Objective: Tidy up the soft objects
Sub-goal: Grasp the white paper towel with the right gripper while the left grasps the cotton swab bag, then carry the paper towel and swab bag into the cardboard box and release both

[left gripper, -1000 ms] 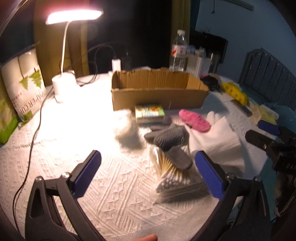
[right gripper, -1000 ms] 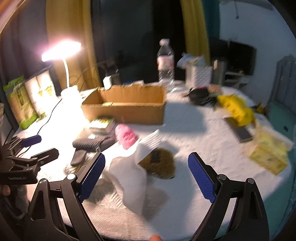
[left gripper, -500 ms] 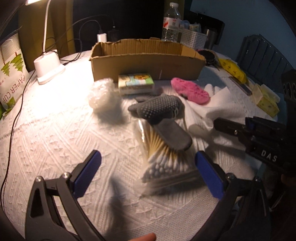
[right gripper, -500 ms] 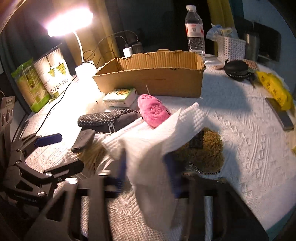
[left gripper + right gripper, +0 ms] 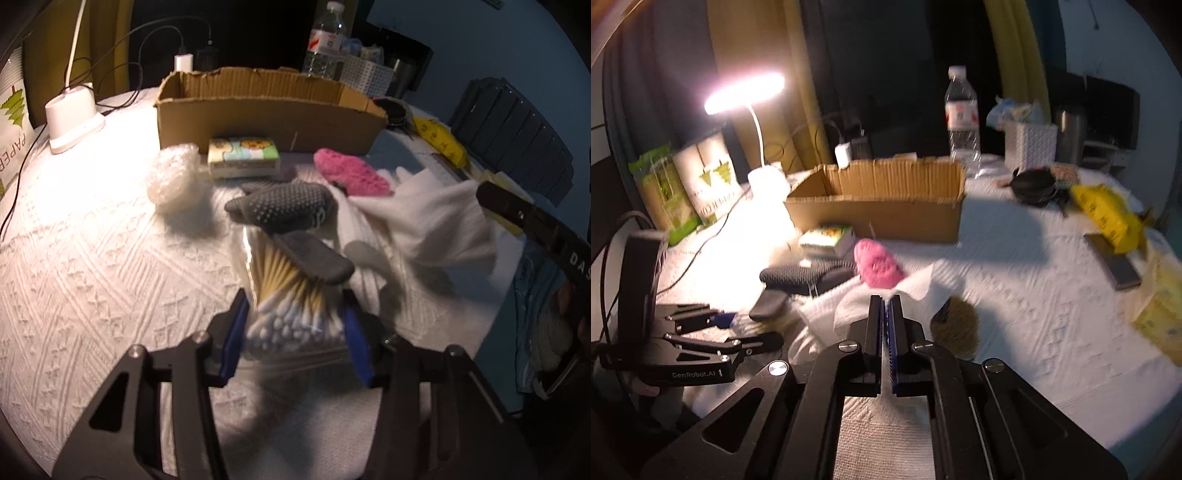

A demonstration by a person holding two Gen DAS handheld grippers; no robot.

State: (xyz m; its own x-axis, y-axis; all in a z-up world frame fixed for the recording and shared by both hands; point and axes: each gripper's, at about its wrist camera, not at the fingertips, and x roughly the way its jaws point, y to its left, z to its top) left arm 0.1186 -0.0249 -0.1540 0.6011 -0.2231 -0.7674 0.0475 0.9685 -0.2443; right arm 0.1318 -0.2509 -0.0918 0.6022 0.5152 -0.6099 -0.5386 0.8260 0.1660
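Left hand-held gripper [image 5: 293,328] is closing around the bag of cotton swabs [image 5: 286,295], while right hand-held gripper [image 5: 885,314] is pinching the white paper towel [image 5: 916,291]. Nothing is sitting in the cardboard box [image 5: 882,206] yet, so most tidying is waiting on the surface [image 5: 92,258].

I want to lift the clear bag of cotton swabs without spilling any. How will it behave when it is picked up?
The bag of cotton swabs probably feels light. Its glossy film may slip between the left gripper pads, which flank it. The dark grey sock lying across it would likely slide off.
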